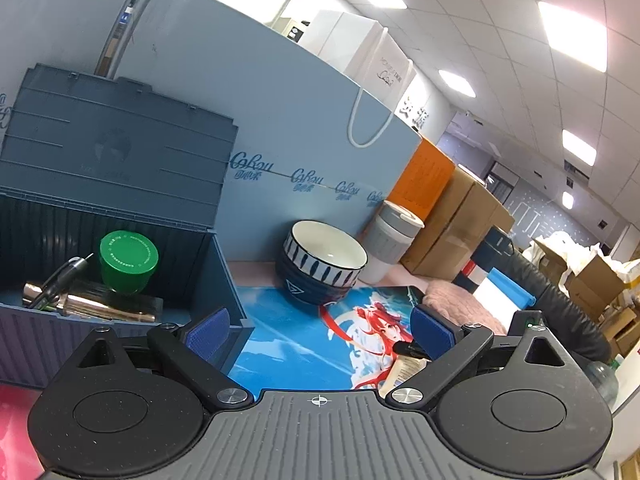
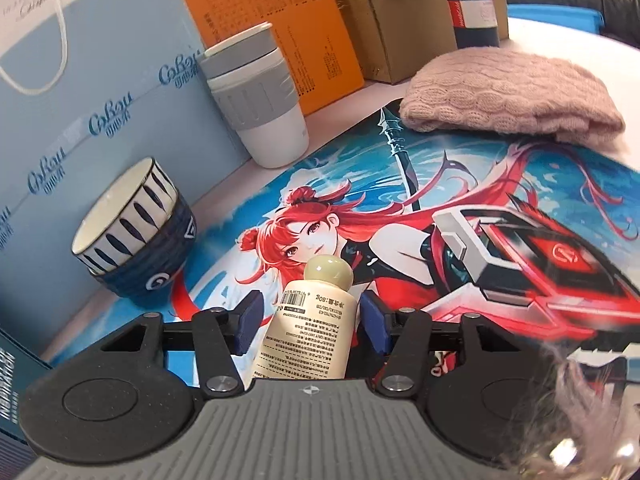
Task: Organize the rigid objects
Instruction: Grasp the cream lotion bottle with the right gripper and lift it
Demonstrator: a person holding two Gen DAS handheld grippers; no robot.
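Cream plastic lotion bottle with a rounded olive-beige cap [image 2: 310, 320] — lying cap-forward on the printed anime desk mat [image 2: 520, 200], between the blue pads of the right gripper [image 2: 310, 316]; the jaws stand narrow around it, the right-hand pad looks to touch its side and the left-hand pad sits just beside it, so a full clamp cannot be confirmed. Its label reads upside down from this side: a barcode, small Chinese print and what looks like "80g". Judged the next item bound for storage. Blue-grey plastic storage crate with raised hinged lid [image 1: 216, 264] — open so items can drop in; it already holds a green screw-top jar [image 1: 128, 262], a dark pen [image 1: 60, 280] and a metallic rose-gold tube [image 1: 100, 308]. Left gripper [image 1: 320, 330] — jaws wide and empty, hovering by the crate's corner. Stacked ceramic bowls, white-and-navy over dark blue [image 2: 132, 232] — nested to save room, near the backdrop. White cup with grey sleeve and lid [image 2: 260, 100] — upright beside them. Pale blue paper gift bag [image 2: 100, 80] — repeated "Cobou"-like script, uncertain. Pink knitted hat [image 2: 508, 96] — soft, likely left out.
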